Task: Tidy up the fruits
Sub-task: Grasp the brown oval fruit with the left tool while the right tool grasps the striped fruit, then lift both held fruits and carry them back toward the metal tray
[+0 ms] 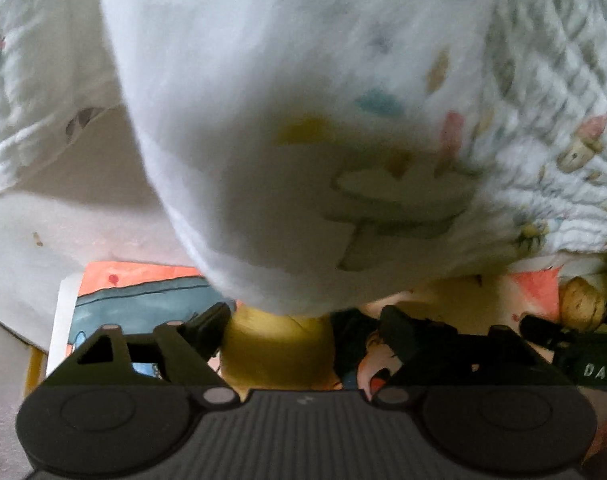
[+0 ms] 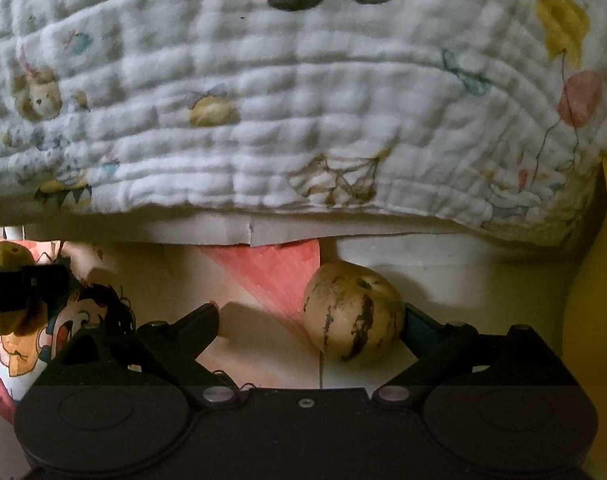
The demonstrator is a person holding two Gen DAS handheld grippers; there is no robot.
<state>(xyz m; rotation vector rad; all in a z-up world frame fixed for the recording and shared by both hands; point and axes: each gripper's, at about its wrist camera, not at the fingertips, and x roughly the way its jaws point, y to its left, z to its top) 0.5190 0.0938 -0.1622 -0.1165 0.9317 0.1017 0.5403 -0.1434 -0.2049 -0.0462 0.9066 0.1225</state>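
A yellow fruit (image 1: 275, 344) lies between the fingers of my left gripper (image 1: 303, 316). Its left side is against the left finger, while the right finger stands apart from it. A hanging white cloth (image 1: 283, 140) hides the fruit's top. In the right wrist view a round beige fruit with brown streaks (image 2: 353, 312) sits between the fingers of my right gripper (image 2: 309, 310). It rests against the right finger, and the left finger is well clear. Both grippers are open. Each view shows the other gripper and its fruit at the edge.
A quilted white blanket with printed animals and balloons (image 2: 263, 100) hangs over the back of the space. The fruits lie on a colourful cartoon picture (image 2: 271, 276). White foam board (image 2: 231, 232) runs under the blanket's edge. A yellow wall (image 2: 599, 300) stands at the right.
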